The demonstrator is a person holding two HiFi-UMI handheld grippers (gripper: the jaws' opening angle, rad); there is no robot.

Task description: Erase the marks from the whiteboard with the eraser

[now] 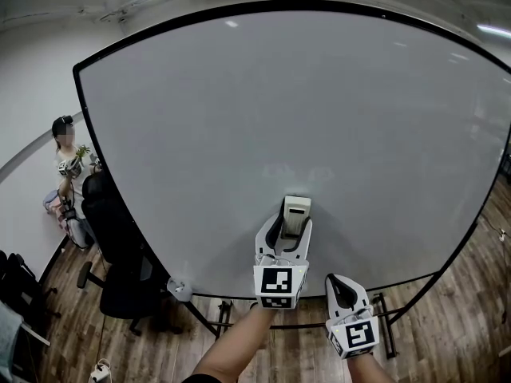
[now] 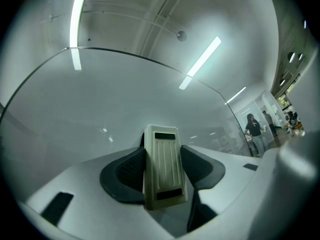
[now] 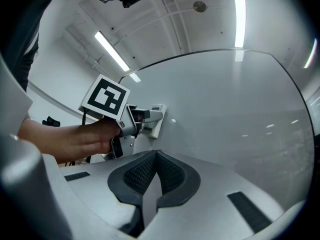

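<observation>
A large whiteboard (image 1: 239, 118) on a wheeled stand fills the head view; faint marks (image 1: 297, 172) show near its middle. My left gripper (image 1: 292, 223) is shut on a cream eraser (image 1: 295, 214) and presses it against the board just below those marks. In the left gripper view the eraser (image 2: 162, 166) stands upright between the two dark pads, with the left gripper (image 2: 162, 169) closed round it. The right gripper view shows the eraser (image 3: 155, 119) flat on the board. My right gripper (image 1: 345, 290) hangs lower right, off the board; it (image 3: 156, 176) is shut and empty.
A black office chair (image 1: 120, 254) stands left of the board's stand, with a person (image 1: 68, 154) behind it by the wall. More people (image 2: 255, 126) stand far off past the board's right edge. Wooden floor (image 1: 447, 317) lies below.
</observation>
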